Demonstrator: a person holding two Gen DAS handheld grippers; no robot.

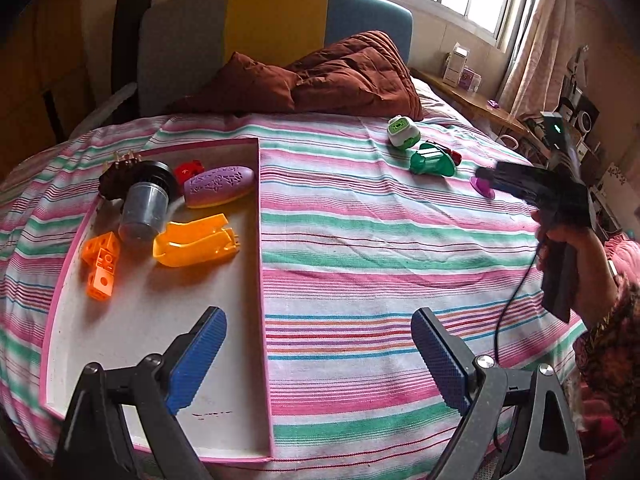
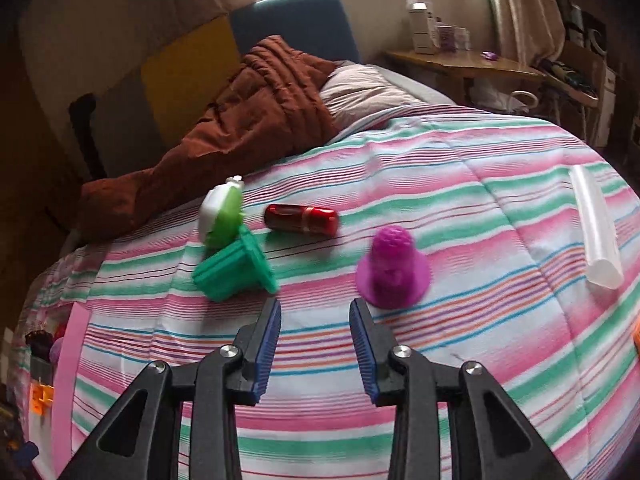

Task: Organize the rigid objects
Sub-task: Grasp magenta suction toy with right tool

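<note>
Nothing is held between the jaws of the right gripper point(image 2: 314, 354): the blue pads are set to a narrow gap with only striped bedspread point(image 2: 460, 208) seen through it, a spacing that would suit one of the small toys just ahead. Nearest past the tips are a green flanged piece point(image 2: 234, 266) lying on its side and a purple bell-shaped toy point(image 2: 394, 268) standing upright; a red cylinder point(image 2: 301, 219) and a green-and-white toy point(image 2: 221, 216) lie a little farther off, and a clear tube point(image 2: 596, 228) rests well apart to the right. The left gripper point(image 1: 319, 356) is spread wide and empty, its gap straddling the near wall of the pink-rimmed tray point(image 1: 262, 280), probably kept there in readiness. Inside the tray an orange block cluster point(image 1: 100, 266), a yellow scoop point(image 1: 196, 242), a purple oval case point(image 1: 218, 186) and a dark capped cylinder point(image 1: 146, 208) are already gathered, so the loose toys are judged to be what remains to be sorted.
</note>
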